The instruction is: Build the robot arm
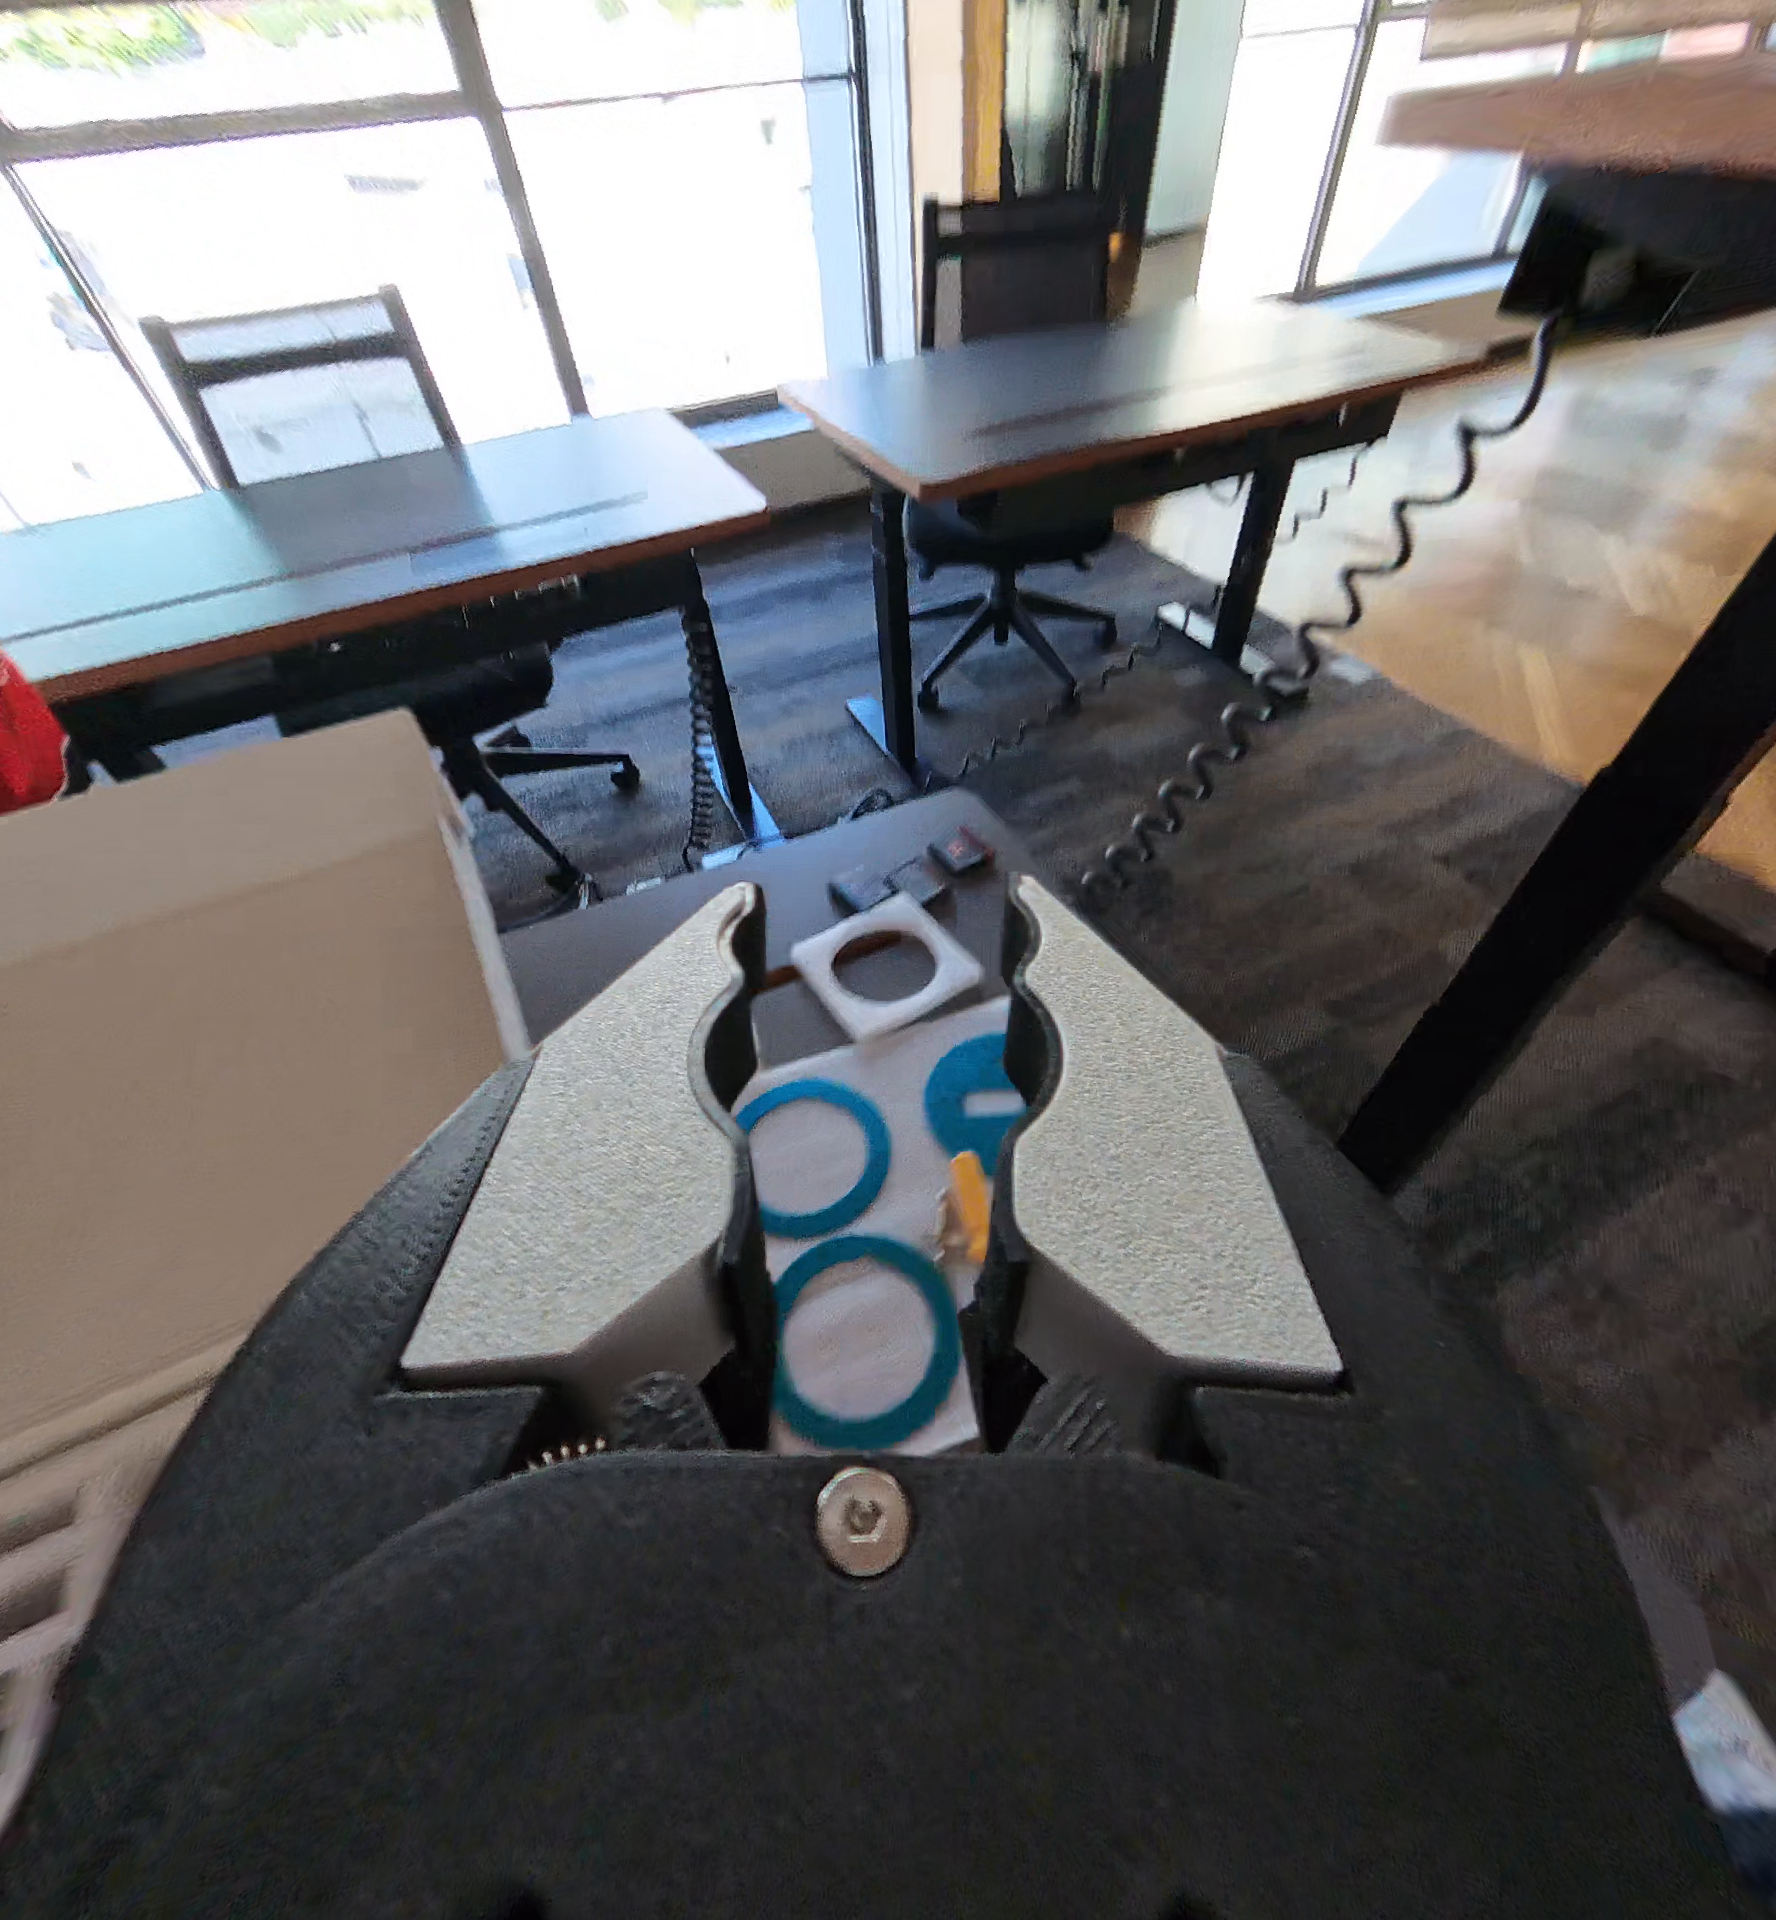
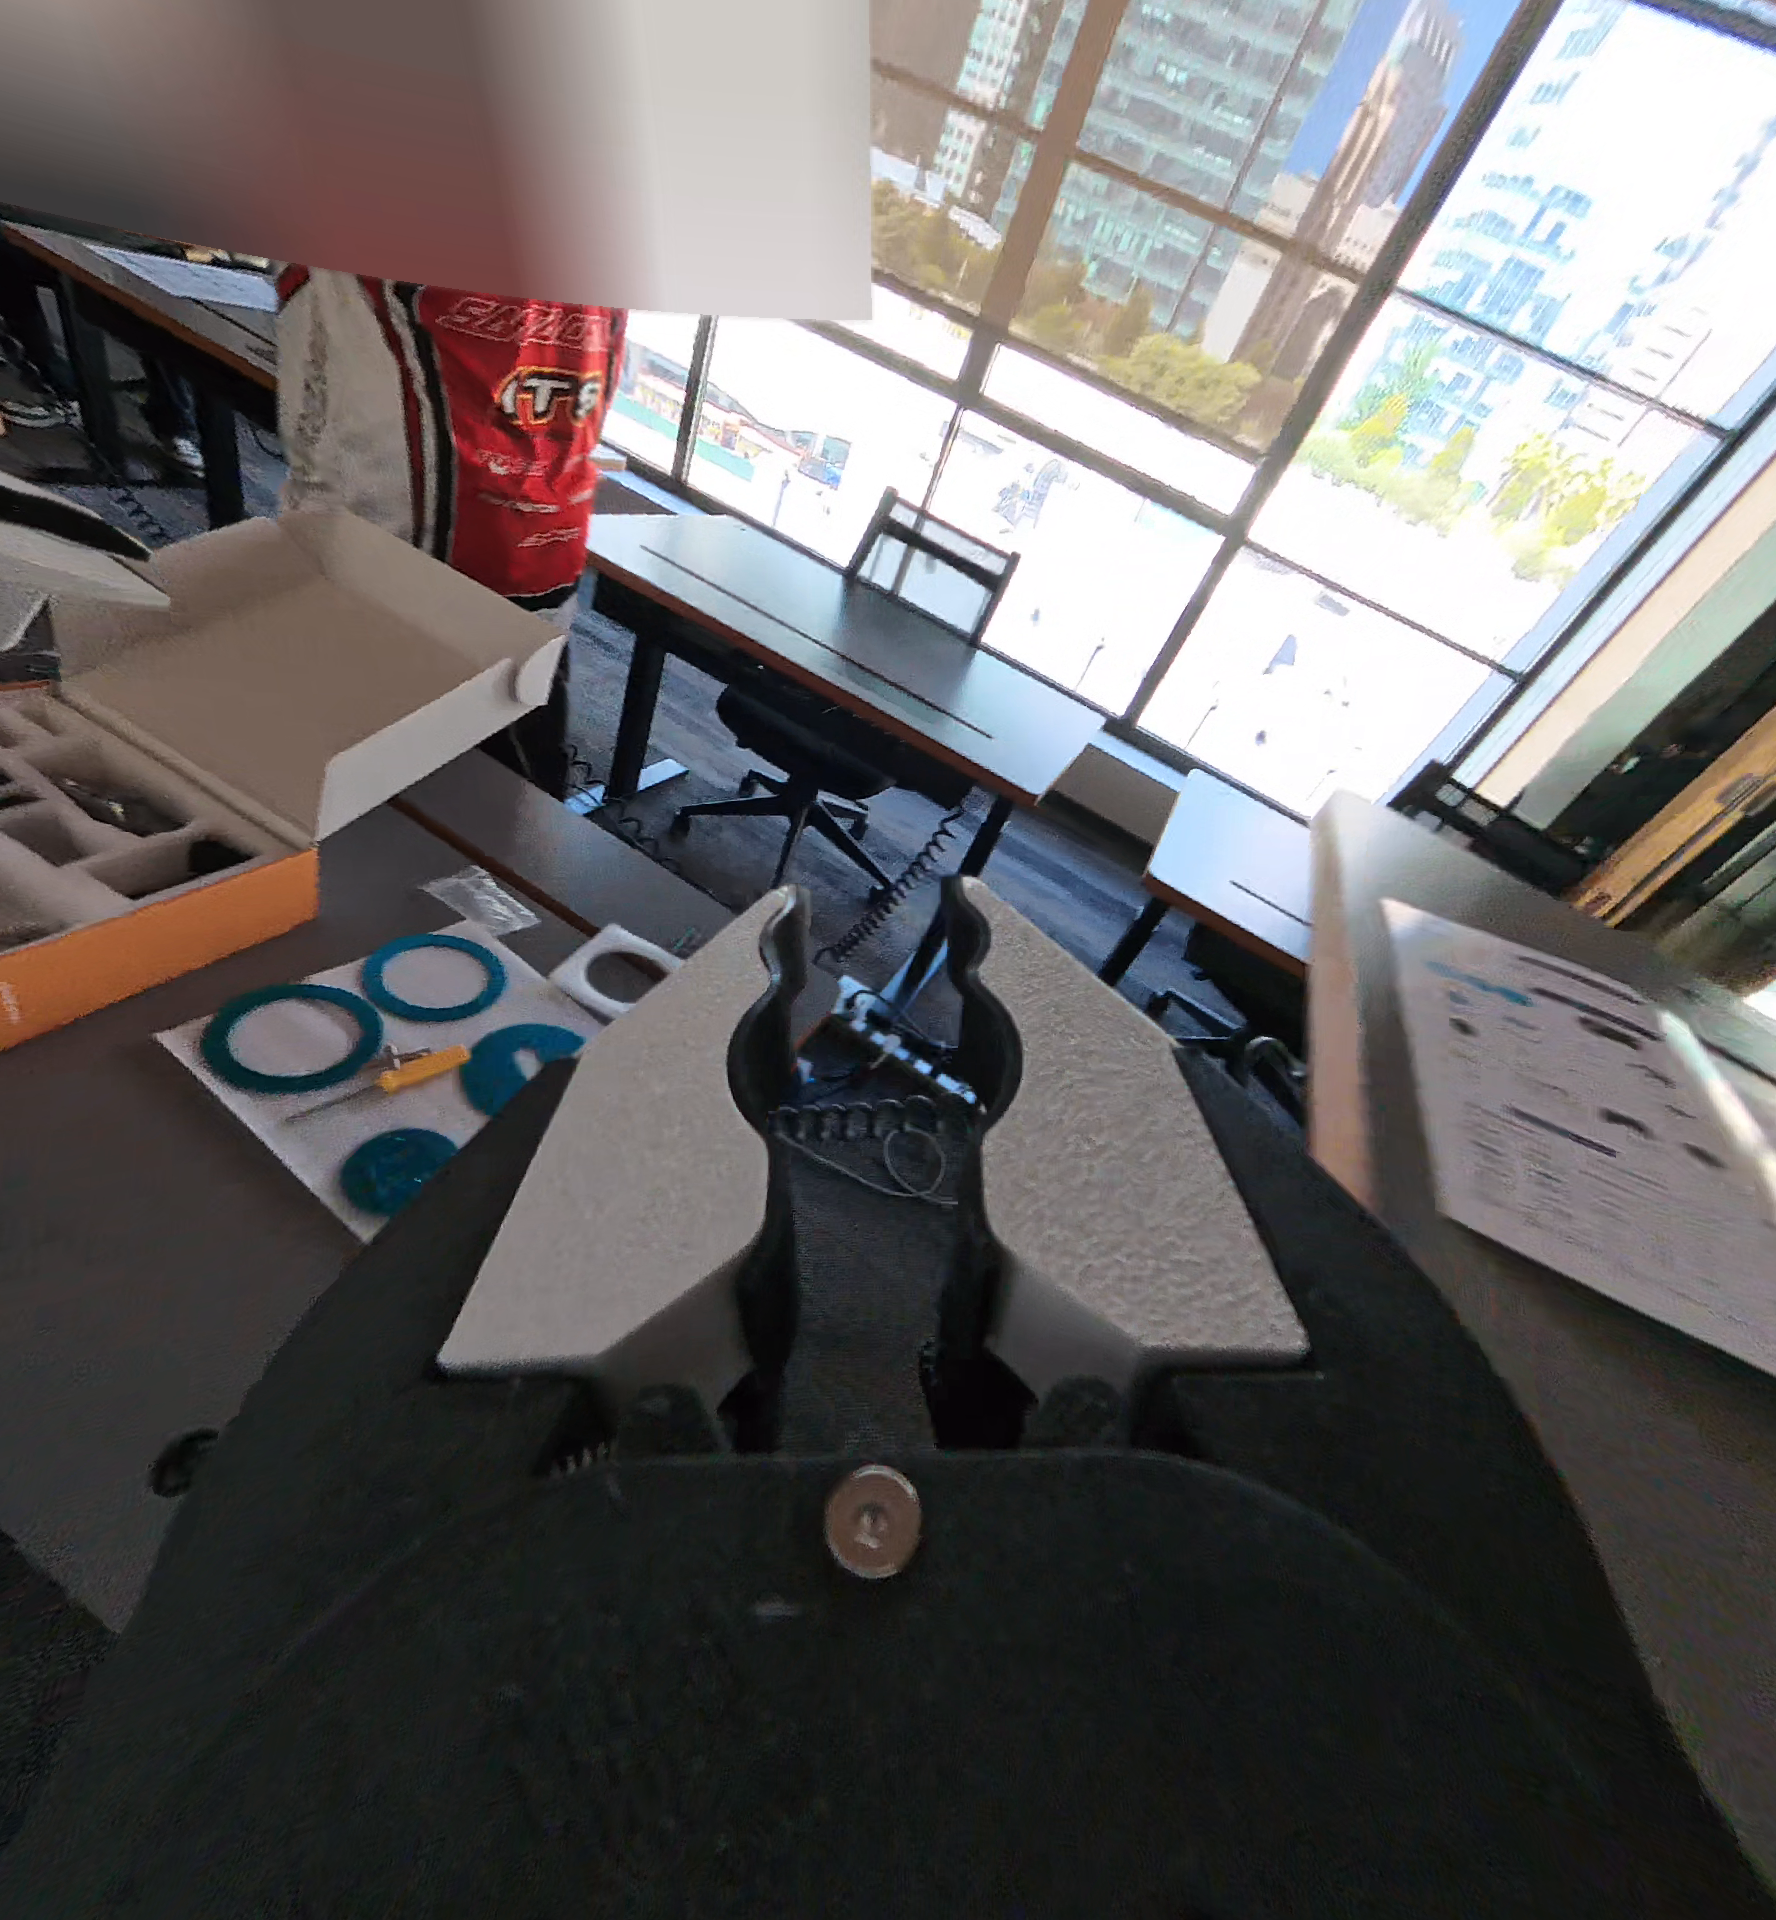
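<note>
Hovering, jaws apart, empty: left gripper (image 1: 882, 914) over teal flat rings (image 1: 811, 1158) on white foam sheet (image 1: 832, 1070). Showing only in right view: right gripper (image 2: 871, 914), jaws apart, w/ open orange cardboard box (image 2: 125, 956), printed paper sheet (image 2: 1590, 1132). Grey tabletop (image 2: 84, 1299); office desks (image 1: 344, 551), big windows (image 2: 1279, 416).

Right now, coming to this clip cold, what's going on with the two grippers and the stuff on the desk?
Neither hand-held gripper holds anything. The left hand-held gripper hangs open above a white sheet carrying teal rings and a small yellow-handled screwdriver, with a white square frame beyond. The right hand-held gripper is open too, off to the right of that sheet, near some thin wire. An open orange box sits left; a printed page right.
</note>
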Tool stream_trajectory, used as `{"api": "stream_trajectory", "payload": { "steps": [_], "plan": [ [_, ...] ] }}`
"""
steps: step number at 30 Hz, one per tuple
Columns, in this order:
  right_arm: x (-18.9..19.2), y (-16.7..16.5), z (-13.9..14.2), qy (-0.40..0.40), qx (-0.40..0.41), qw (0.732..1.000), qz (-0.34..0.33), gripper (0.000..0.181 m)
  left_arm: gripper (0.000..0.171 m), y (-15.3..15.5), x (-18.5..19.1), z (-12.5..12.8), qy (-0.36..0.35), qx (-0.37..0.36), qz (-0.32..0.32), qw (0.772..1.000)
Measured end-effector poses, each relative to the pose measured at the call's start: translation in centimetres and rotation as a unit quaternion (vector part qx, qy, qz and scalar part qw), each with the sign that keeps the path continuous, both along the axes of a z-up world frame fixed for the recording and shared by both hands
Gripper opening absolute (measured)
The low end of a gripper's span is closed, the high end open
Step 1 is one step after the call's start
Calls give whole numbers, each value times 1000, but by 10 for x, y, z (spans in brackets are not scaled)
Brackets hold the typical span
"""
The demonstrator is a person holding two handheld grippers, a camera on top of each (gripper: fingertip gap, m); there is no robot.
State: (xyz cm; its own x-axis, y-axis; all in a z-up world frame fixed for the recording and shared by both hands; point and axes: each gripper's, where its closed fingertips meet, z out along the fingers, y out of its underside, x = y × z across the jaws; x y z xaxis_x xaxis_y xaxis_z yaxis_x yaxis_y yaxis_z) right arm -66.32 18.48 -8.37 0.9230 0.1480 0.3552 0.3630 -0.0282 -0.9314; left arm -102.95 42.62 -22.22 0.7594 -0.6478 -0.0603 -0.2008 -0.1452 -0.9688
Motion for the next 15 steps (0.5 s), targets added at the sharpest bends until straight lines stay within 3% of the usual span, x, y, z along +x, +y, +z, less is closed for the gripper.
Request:
{"api": "stream_trajectory", "payload": {
  "steps": [5, 8, 11, 13, 15],
  "plan": [
    [150, -68, 43, 22, 66, 998, -2, 24, 50, -79, 128, 84, -147, 63, 6, 987],
    [226, -87, 56, 71, 56, 996, -19, 25, 55, -119, 210, 127, -163, 63, -53, 983],
    [290, -94, 56, 62, 68, 994, -52, 26, 59, -160, 280, 168, -197, 58, -134, 969],
    [318, -92, 52, 51, 70, 995, -58, 27, 60, -181, 319, 183, -214, 47, -185, 958],
    [335, -86, 45, 61, 61, 994, -62, 43, 62, -197, 352, 186, -222, 26, -241, 944]
  ]
}}
